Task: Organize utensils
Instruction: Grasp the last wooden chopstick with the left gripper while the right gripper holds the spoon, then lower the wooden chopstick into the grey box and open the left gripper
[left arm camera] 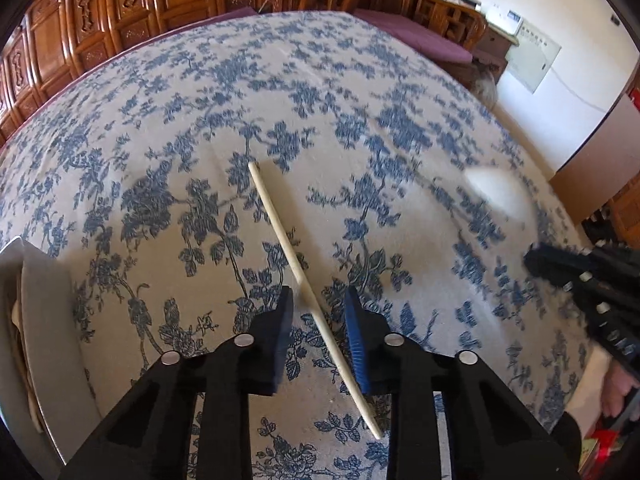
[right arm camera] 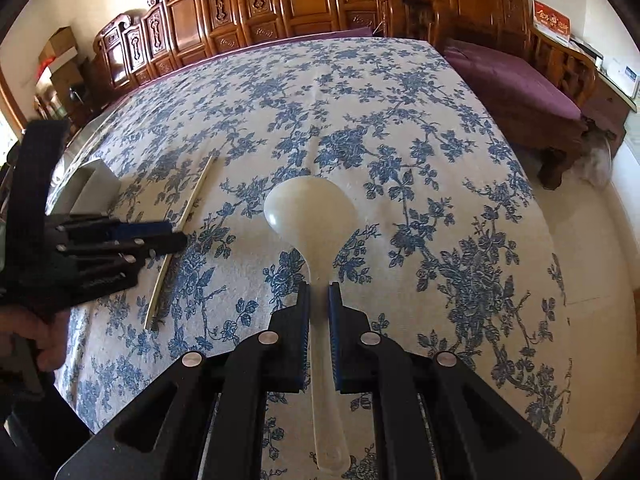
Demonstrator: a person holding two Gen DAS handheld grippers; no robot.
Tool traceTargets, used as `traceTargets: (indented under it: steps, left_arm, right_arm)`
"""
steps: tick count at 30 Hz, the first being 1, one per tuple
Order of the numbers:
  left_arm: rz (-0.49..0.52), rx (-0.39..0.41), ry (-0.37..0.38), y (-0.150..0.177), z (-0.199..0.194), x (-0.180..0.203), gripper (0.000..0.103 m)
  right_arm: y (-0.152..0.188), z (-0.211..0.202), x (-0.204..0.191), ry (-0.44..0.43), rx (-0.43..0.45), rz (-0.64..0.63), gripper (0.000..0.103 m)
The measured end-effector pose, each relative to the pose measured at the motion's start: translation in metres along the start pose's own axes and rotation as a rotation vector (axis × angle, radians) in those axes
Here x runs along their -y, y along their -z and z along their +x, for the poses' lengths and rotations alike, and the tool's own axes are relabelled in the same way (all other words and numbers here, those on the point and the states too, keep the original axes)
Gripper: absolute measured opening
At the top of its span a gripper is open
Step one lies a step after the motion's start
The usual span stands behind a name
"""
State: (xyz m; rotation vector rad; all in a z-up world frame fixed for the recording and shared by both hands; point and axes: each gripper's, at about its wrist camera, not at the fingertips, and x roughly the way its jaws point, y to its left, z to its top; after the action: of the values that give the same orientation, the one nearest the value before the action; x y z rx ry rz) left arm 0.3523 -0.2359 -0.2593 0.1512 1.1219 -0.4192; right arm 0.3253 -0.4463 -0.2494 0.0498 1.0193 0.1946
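The left gripper point(left arm camera: 318, 300) straddles a chopstick point(left arm camera: 296, 268) lying on the tablecloth point(left arm camera: 360, 92) from 11 to 5 o'clock, jaws narrow but not pinching it. The stick looks light, stiff and slick, likely to roll; mid-shaft seems best. The right gripper point(right arm camera: 319, 300) clamps the neck of a pale spoon point(right arm camera: 310, 208); it is probably light and smooth. A tray point(left arm camera: 44, 320) sits at 8 o'clock. No writing is legible.

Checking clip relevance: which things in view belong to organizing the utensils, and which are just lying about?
Job: chopstick between left gripper pads; white spoon clamped by right gripper; grey tray.
Lying about: floral tablecloth, carved wooden furniture, purple cushion.
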Motion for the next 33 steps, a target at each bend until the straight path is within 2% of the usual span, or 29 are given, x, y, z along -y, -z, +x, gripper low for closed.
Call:
traceTargets:
  steps: [3,4,7,16,33]
  left_arm:
    - [0.007,0.009,-0.018,0.004,-0.001,-0.001,0.015]
    - [0.001,0.005,-0.015,0.005,-0.002,-0.003,0.007]
    - [-0.015,-0.001,0.003,0.008,-0.004,-0.010,0.004]
    - [-0.012,0.047,0.017,0.027,-0.045,-0.021,0.004]
    - [-0.043,0.210,0.022,0.051,-0.154,-0.056,0.004]
  right_arm:
    - [-0.002,-0.004,-0.001,-0.004,0.011,0.006,0.011]
    - [-0.002,-0.005,-0.002,-0.005,0.013,0.007,0.011]
    - [-0.003,-0.008,-0.008,-0.011,0.019,0.005,0.011]
    - [0.001,-0.026,-0.032,-0.025,0.046,0.004,0.011]
    - [-0.008,-0.056,-0.098,-0.074,0.097,-0.074,0.011]
